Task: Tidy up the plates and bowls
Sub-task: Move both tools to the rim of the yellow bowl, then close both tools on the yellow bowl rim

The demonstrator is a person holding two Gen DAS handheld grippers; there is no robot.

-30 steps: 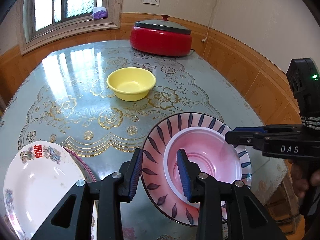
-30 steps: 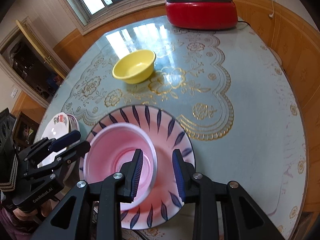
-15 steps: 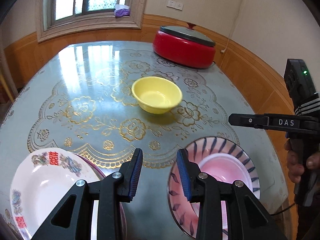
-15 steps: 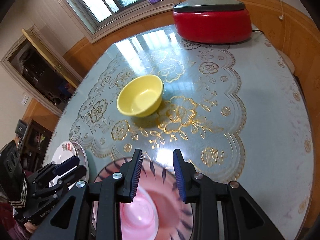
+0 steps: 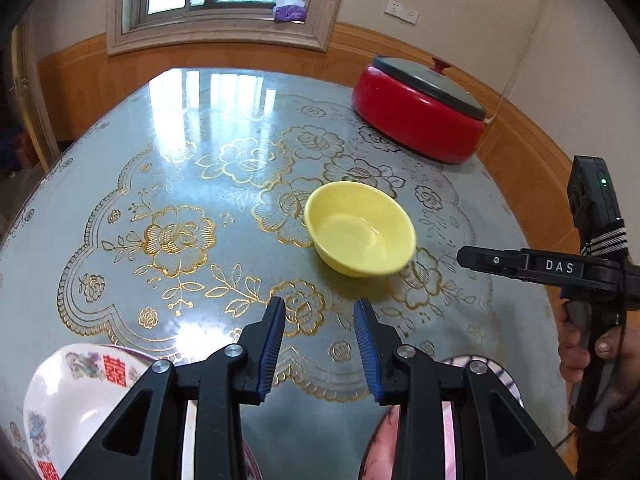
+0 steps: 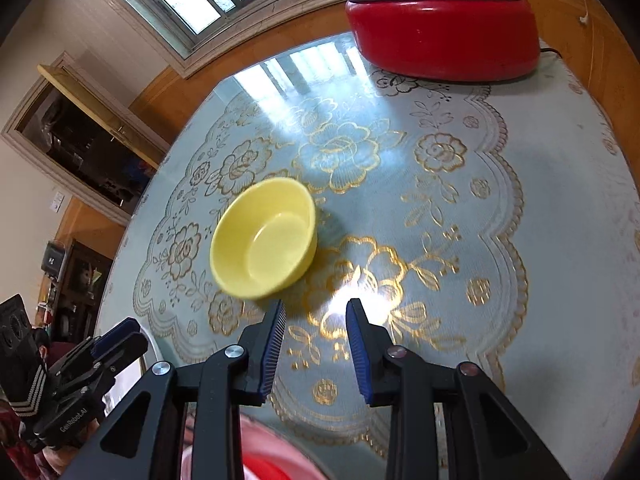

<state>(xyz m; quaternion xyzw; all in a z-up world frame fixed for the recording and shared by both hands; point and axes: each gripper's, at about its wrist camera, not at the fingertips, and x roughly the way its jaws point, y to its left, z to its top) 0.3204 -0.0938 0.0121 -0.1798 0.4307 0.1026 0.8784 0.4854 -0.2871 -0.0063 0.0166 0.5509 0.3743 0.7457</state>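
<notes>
Grippers both empty, jaws part open with only tabletop showing in the gap. Left gripper (image 5: 319, 344) sits bottom centre of its view, yellow bowl (image 5: 360, 228) just above it, mid-frame on the table (image 5: 120, 208). White plate (image 5: 76, 396) bottom left, pink striped plate (image 5: 500, 376) bottom right behind the fingers. Right gripper (image 6: 315, 346) has the bowl just upper left of its tips. Red pot (image 6: 440, 28) top right.

You see a plain yellow bowl (image 5: 360, 228) on a pale blue worktop (image 5: 120, 200) with gold flower outlines, a red pot (image 5: 416, 120) under a dark grey lid, and a white plate (image 5: 76, 396) with red characters.
</notes>
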